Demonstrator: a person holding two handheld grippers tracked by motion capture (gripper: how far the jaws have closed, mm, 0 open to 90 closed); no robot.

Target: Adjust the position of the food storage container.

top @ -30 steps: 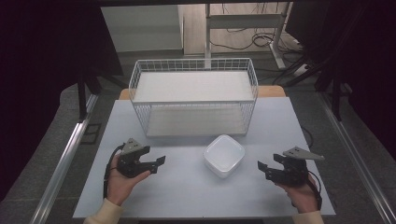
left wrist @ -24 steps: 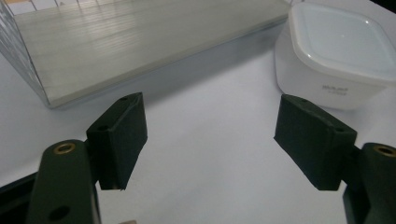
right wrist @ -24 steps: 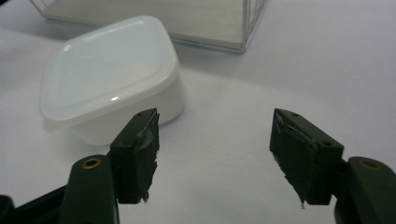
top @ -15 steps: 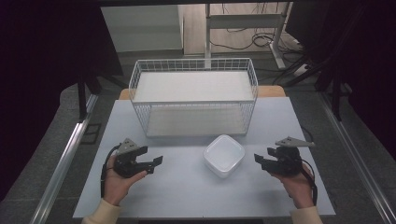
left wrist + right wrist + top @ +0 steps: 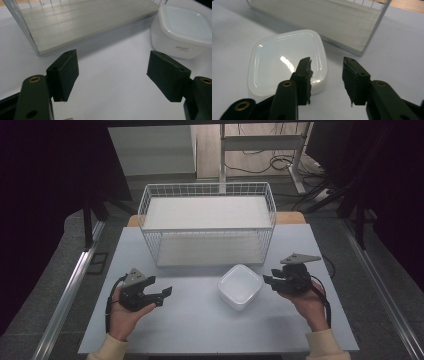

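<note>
A pale table (image 5: 200,330) fills the lower middle of the high view, with dark floor on either side. The white lidded container (image 5: 240,286) sits right of centre in that frame, resting flat on the table just below the wire basket (image 5: 207,227). At its right edge the right gripper (image 5: 270,281) points toward it, near the rim but not touching; in the right gripper view one jaw hangs over the container's lid (image 5: 287,60). Its jaws have just been closing and stand partly apart with nothing between them. The left gripper (image 5: 162,295), lower left, is well apart from the container, its jaws wide and empty.
</note>
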